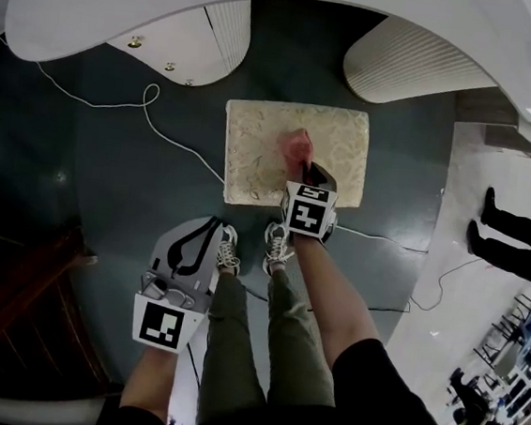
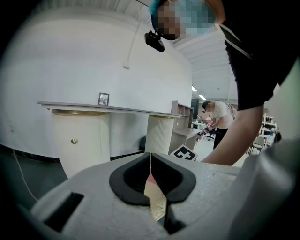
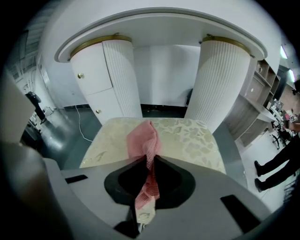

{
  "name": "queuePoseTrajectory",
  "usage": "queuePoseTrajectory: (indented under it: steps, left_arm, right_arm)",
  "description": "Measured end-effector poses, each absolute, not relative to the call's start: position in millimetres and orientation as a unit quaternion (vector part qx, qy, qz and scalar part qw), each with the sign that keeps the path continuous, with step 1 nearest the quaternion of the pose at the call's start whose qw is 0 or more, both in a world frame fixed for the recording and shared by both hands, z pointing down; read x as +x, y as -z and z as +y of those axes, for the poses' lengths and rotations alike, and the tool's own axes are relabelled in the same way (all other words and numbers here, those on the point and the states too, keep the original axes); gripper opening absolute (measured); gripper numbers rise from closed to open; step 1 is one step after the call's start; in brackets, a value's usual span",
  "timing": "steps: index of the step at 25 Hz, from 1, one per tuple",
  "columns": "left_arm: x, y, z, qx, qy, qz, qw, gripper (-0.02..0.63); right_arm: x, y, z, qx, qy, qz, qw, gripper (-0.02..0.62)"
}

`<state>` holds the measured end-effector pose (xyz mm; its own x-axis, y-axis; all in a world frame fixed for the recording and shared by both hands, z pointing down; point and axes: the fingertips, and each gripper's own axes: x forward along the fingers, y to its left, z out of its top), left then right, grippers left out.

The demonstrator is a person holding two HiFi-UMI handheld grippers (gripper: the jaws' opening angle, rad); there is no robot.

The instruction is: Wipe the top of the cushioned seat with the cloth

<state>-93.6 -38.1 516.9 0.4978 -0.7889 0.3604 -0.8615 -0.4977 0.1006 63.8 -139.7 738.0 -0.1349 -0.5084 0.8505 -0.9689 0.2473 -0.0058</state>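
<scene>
The right claw (image 1: 305, 170) covers part of the cloth (image 1: 296, 146) and, seemingly, the seat (image 1: 253, 149)'s near edge.

Soft, even indoor light is shed from ceiling strips (image 2: 193, 88); the cushioned seat (image 1: 253, 149) is brightly lit, glare is caught on the dark floor (image 1: 107, 190), edges are bent and blackened.
</scene>
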Motion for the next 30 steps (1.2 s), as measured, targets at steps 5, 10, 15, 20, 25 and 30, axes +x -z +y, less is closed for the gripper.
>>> queuePoseTrajectory:
  steps: [5,10,15,20,25,30]
  left_arm:
    - [-66.9,-518.7,-45.5,0.863,-0.129,-0.469,0.134,0.02]
    - [-37.1,-518.4,-52.4,0.874,-0.128,-0.45,0.13,0.02]
    - [-17.5,-520.3,-54.5,0.883,-0.136,-0.43,0.13,0.02]
    - [-11.3,-520.3,-58.1,0.884,-0.141,-0.426,0.13,0.02]
    - [-11.4,-517.0,-59.7,0.884,-0.136,-0.428,0.129,0.02]
    - [-17.6,-510.3,-54.0,0.882,-0.128,-0.433,0.133,0.02]
  right_arm:
    - [137.1,-740.3,-145.2,0.576,-0.3,-0.654,0.389,0.037]
    - [204.3,-743.6,-149.8,0.603,-0.289,-0.621,0.409,0.037]
    - [260.9,-748.0,-147.1,0.626,-0.284,-0.586,0.429,0.037]
    - [293.9,-744.5,-141.7,0.648,-0.285,-0.561,0.429,0.037]
    - [288.4,-727.7,-137.1,0.661,-0.285,-0.567,0.4,0.037]
    - [229.2,-717.6,-123.3,0.639,-0.306,-0.608,0.358,0.037]
